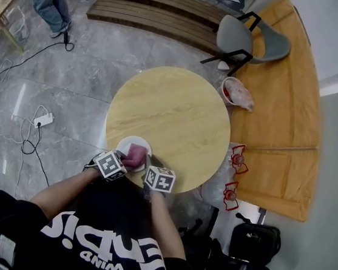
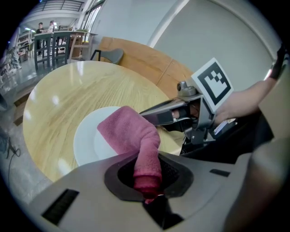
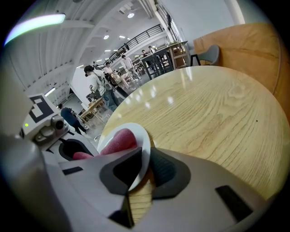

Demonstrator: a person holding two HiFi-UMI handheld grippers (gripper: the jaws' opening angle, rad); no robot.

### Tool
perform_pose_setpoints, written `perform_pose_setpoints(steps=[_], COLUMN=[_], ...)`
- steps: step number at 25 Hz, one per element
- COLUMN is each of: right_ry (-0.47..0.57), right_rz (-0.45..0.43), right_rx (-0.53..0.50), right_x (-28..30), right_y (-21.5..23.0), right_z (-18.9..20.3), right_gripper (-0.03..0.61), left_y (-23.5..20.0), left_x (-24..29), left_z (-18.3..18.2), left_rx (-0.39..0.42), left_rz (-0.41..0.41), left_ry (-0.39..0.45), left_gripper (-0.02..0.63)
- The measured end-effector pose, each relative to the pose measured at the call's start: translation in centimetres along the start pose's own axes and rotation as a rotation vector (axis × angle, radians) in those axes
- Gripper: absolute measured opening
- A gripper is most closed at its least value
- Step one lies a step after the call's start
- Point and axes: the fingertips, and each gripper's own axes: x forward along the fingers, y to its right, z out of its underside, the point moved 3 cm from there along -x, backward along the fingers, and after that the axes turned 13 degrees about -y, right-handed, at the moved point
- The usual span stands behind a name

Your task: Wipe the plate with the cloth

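A small white plate [image 1: 129, 143] lies near the front edge of the round wooden table [image 1: 177, 114]. A pink cloth [image 1: 134, 155] rests across it. My left gripper [image 1: 124, 161] is shut on one rolled end of the cloth [image 2: 147, 170], whose free part drapes over the plate [image 2: 86, 140]. My right gripper [image 1: 148, 167] is shut on the plate's rim [image 3: 144, 156], one jaw above and one below it. The cloth [image 3: 118, 141] shows pink on the plate in the right gripper view.
A grey chair [image 1: 249, 40] stands beyond the table's far right. A bin [image 1: 234, 91] sits on the floor beside it. Cables and a power strip [image 1: 42, 121] lie on the floor at left. A black bag [image 1: 255, 238] is at right.
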Motion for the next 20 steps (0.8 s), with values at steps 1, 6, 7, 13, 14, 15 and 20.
perform_pose_setpoints(steps=[1,6,7,13,14,15,20], right_ry=[-0.001,-0.009,-0.010,-0.009,-0.009,-0.009,-0.008], right_rz=[-0.001,-0.006,-0.007,-0.020,-0.021,-0.021,-0.025], right_rx=[-0.002,-0.016,-0.017,-0.019,-0.020,-0.021,-0.025], right_x=[0.0,0.0,0.0,0.0,-0.1,-0.1,-0.1], right_y=[0.0,0.2,0.2,-0.1,0.0,0.0,0.1], right_z=[0.0,-0.2,-0.2,-0.1,-0.1,-0.1,0.0], right_gripper=[0.072,0.074,0.074,0.074,0.072,0.072,0.072], left_y=[-0.2,-1.4,-1.5,-1.9,-1.9,-1.9,-2.5], left_x=[-0.2,0.0,-0.2,-0.6,-0.8,-1.0,-1.5], left_z=[0.1,0.7,0.6,1.8,1.8,1.7,1.9], left_rx=[-0.003,-0.013,-0.015,-0.043,-0.045,-0.045,-0.037], left_rz=[-0.007,-0.052,-0.056,-0.058,-0.058,-0.061,-0.083], left_ry=[0.000,0.015,0.027,0.018,0.021,0.029,0.038], left_gripper=[0.049,0.049,0.049,0.049,0.049,0.049,0.049])
